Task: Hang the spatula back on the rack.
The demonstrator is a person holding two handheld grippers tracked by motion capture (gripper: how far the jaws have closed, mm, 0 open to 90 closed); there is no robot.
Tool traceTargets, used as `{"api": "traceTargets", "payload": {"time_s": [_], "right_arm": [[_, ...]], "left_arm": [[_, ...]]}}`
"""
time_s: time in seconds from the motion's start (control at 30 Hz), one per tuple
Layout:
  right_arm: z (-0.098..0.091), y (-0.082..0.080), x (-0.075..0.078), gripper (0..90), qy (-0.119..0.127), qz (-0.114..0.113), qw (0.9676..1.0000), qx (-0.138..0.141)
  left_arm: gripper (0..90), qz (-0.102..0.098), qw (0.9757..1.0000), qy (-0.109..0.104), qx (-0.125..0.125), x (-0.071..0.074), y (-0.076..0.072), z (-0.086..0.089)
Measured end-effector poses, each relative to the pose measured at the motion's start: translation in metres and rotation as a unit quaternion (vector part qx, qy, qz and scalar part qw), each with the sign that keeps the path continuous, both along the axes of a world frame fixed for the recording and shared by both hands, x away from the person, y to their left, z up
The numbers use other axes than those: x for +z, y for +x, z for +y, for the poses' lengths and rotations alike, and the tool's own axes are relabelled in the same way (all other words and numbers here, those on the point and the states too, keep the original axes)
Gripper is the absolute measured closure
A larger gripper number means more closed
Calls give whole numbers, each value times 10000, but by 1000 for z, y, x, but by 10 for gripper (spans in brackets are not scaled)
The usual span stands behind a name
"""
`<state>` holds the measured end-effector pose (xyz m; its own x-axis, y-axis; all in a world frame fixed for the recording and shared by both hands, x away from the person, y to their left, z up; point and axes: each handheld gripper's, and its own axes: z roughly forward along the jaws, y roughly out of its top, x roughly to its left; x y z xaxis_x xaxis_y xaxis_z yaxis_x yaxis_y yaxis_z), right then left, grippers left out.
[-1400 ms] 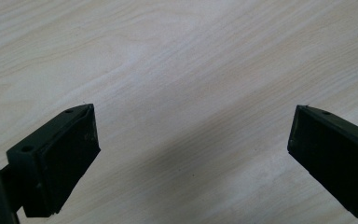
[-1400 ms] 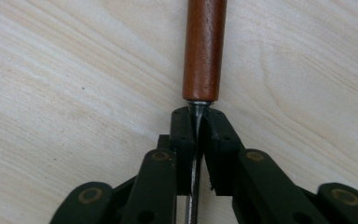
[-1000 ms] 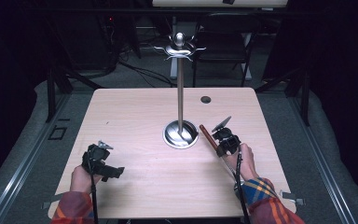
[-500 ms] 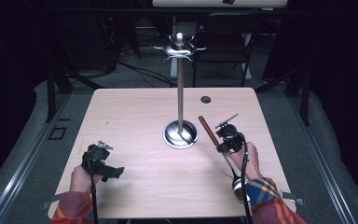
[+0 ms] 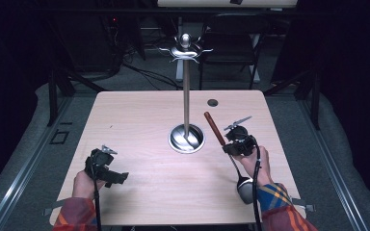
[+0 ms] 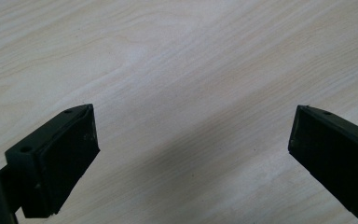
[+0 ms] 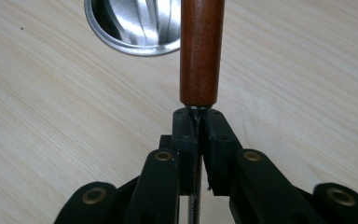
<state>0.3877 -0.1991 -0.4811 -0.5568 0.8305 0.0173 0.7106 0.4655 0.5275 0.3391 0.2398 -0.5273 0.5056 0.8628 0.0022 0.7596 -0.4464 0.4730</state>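
Since a second ago, the right gripper [image 5: 232, 144] has been lifted and the ladle [image 5: 224, 147] tilted, its wooden handle [image 7: 201, 51] toward the stand [image 5: 186, 137]. Jaws are clamped on the thin, stiff, slippery metal shank just below the handle; the bowl end likely hangs heavy. The left gripper [image 5: 107, 174] is held open, empty.

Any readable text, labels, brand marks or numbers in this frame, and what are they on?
None. No writing shows on the ladle with its wooden handle, the metal stand, the table, the left gripper or the right gripper.
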Motion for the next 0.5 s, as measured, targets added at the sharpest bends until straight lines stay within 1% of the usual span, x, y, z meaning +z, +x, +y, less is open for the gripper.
{"api": "traceTargets", "payload": {"time_s": [0.03,0.07,0.1,0.17,0.2,0.3,0.33,0.37,0.4,0.47,0.5], "right_arm": [[0,0,0,841,0,0,10000,0],[0,-1,1,840,57,-23,10000,35],[0,-2,3,841,23,-68,10000,19],[0,-4,6,841,39,-111,9999,57],[0,-5,6,841,56,-159,9998,40],[0,-7,9,841,80,-204,9997,48],[0,-7,10,840,82,-262,9996,52],[1,-8,11,840,76,-284,9996,55],[0,-8,13,840,-34,-278,9996,75],[2,-9,13,841,132,-382,9992,42],[2,-10,15,841,106,-393,9992,46]], "left_arm": [[12,-1,10000,-3,0,0,0,0],[12,-2,10000,-3,1,0,0,0],[12,-3,10000,-2,0,0,0,0],[12,-1,10000,-4,-1,0,0,0],[12,0,10000,-5,0,0,0,0],[12,-7,10000,2,-9,0,0,0],[12,-10,10000,1,-5,0,0,0],[12,-10,10000,-3,-6,0,0,0],[12,-16,10000,-2,-6,0,0,0],[12,-8,10000,3,-4,0,0,0],[12,-10,10000,1,0,0,0,0]]}}
